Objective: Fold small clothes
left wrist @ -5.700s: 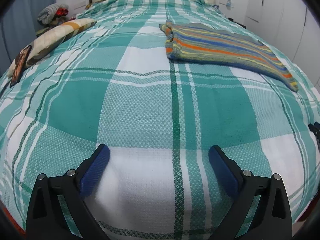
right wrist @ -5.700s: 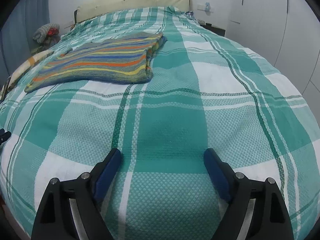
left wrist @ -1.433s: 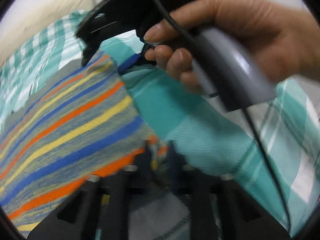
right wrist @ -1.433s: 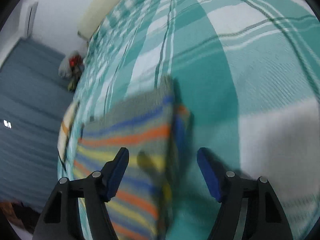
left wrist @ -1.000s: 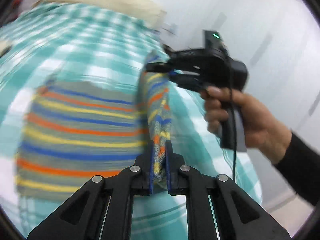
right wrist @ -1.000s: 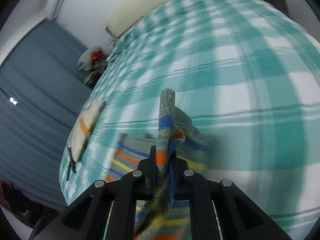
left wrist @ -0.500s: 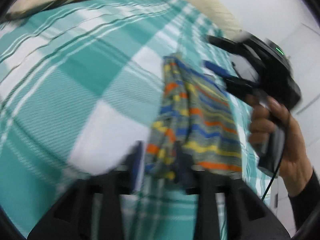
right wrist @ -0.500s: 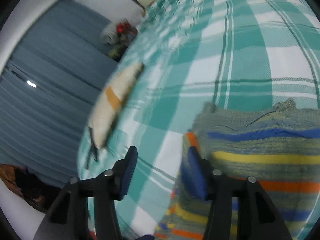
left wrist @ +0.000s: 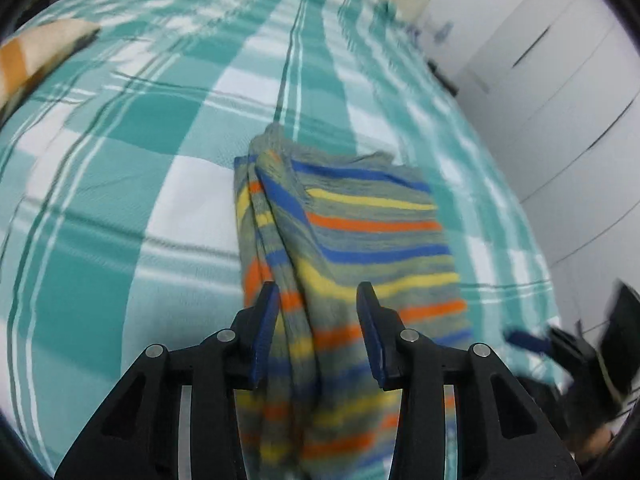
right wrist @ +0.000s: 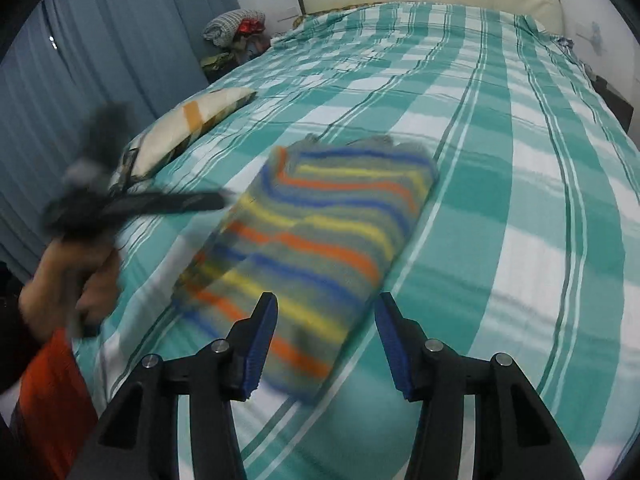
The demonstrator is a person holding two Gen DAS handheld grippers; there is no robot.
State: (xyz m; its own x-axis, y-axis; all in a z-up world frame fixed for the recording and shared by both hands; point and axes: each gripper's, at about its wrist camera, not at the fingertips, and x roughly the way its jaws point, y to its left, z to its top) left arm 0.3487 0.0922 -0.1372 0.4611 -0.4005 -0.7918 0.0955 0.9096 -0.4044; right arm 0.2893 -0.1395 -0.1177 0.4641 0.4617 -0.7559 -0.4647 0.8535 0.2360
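The striped knit garment point(left wrist: 352, 240) lies folded on the checked bed cover point(left wrist: 120, 200), mid-bed. It looks soft, light and limp, so edges will sag; corners of the near hem seem best. Left tongs point(left wrist: 316, 332) and right tongs point(right wrist: 324, 344) have just been opening, part-open, holding nothing.

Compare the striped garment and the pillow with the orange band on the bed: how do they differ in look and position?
The striped garment shows many blue, yellow and orange stripes on grey; the pillow is mostly cream with one orange band. The garment lies folded and flat in the middle of the bed; the pillow is plump and lies at the bed's edge near the curtain. Both rest on the green checked bedspread.
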